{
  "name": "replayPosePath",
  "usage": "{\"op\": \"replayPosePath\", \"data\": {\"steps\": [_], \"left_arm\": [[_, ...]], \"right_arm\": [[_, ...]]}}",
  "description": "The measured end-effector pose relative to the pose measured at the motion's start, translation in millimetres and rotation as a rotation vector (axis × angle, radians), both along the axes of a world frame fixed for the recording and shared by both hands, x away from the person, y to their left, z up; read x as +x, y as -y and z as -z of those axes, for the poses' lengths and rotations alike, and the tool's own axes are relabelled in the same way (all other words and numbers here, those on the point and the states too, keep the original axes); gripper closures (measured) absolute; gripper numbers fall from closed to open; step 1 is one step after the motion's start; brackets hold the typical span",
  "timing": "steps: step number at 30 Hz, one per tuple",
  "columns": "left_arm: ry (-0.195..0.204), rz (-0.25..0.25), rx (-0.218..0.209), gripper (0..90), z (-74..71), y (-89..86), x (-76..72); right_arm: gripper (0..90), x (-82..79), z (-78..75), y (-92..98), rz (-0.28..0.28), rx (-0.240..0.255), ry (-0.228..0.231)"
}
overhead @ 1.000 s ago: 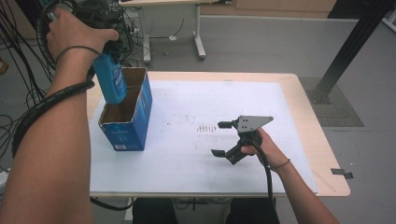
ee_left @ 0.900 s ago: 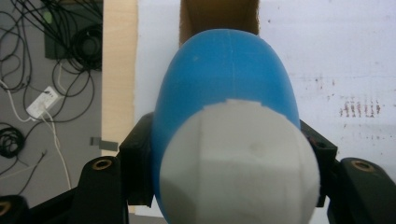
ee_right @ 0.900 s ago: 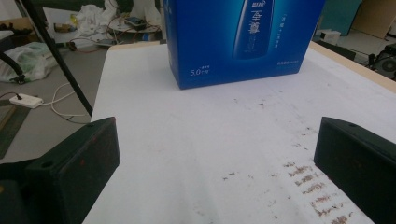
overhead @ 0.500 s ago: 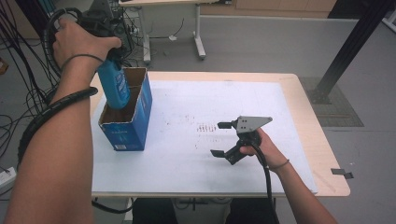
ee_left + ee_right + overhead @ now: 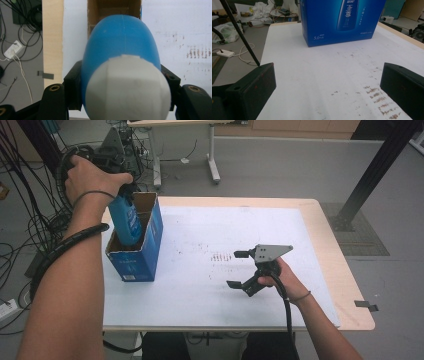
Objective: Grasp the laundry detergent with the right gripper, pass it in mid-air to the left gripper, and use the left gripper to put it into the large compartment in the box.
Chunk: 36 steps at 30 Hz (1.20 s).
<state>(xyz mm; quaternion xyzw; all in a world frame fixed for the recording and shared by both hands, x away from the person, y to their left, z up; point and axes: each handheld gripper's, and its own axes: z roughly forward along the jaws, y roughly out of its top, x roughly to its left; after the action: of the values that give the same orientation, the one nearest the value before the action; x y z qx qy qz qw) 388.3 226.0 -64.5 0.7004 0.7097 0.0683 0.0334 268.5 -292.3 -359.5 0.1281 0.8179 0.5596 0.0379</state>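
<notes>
Left gripper clamped on blue bottle, partly inside box, frame left. Right gripper, jaws wide apart, lower centre on worktop.

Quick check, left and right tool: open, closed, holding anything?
Left tool: closed on the blue bottle, held over the open blue box.
Right tool: open, empty, low over the white table cover.

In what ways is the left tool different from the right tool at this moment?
The left tool is shut on the blue bottle, while the right tool is open and holds nothing. The left tool is raised above the blue box, while the right tool sits low over the white table sheet. Both have black jaws and a trailing cable.
</notes>
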Motion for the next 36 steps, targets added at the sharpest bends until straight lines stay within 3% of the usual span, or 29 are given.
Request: {"op": "replayPosePath", "data": {"steps": [4,36], "left_arm": [[-0.024,-0.006,-0.01,37.9,11.8,-3.5,3.4],[-0.092,-0.005,-0.03,37.9,76.2,-9.7,10.3]], "right_arm": [[0.3,0.1,1.2,-1.9,-0.003,-0.004,-0.005],[0.3,1.1,9.6,-1.5,0.002,-0.004,-0.021]]}}
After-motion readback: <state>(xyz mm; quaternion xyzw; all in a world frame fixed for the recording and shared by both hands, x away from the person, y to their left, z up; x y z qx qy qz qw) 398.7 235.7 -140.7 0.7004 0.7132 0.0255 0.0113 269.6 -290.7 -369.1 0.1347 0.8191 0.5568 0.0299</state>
